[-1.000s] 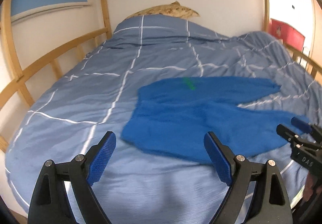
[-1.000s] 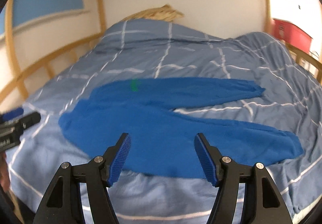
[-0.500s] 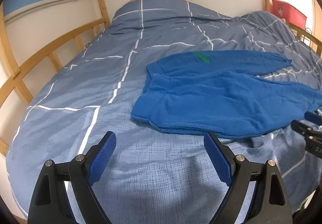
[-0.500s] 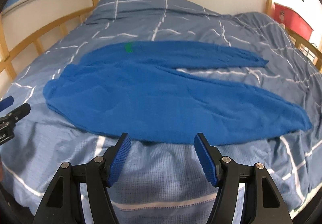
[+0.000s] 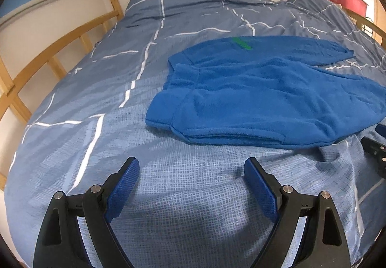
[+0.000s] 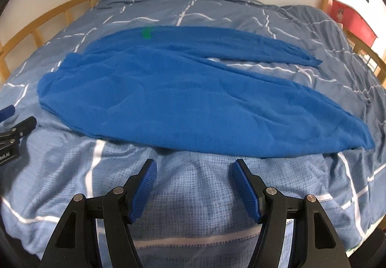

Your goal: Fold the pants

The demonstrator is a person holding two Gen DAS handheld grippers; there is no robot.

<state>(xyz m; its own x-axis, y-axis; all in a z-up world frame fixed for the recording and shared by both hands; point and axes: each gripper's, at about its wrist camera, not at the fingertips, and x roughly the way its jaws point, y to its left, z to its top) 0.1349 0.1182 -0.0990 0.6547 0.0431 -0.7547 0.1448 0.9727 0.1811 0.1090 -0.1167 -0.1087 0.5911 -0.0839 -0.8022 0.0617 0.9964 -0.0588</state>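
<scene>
Approach step, no fold made yet. Blue fleece pants (image 6: 183,99) lie flat across the bed (image 5: 72,104), waistband left, legs splayed right. My left gripper (image 5: 191,186) and right gripper (image 6: 194,183) are both released, empty, just short of the near edge. Next: I pinch waistband and near leg hem.

Both tongs lowered and tipped down toward the duvet (image 5: 193,183), pants (image 6: 168,99) now nearer
</scene>
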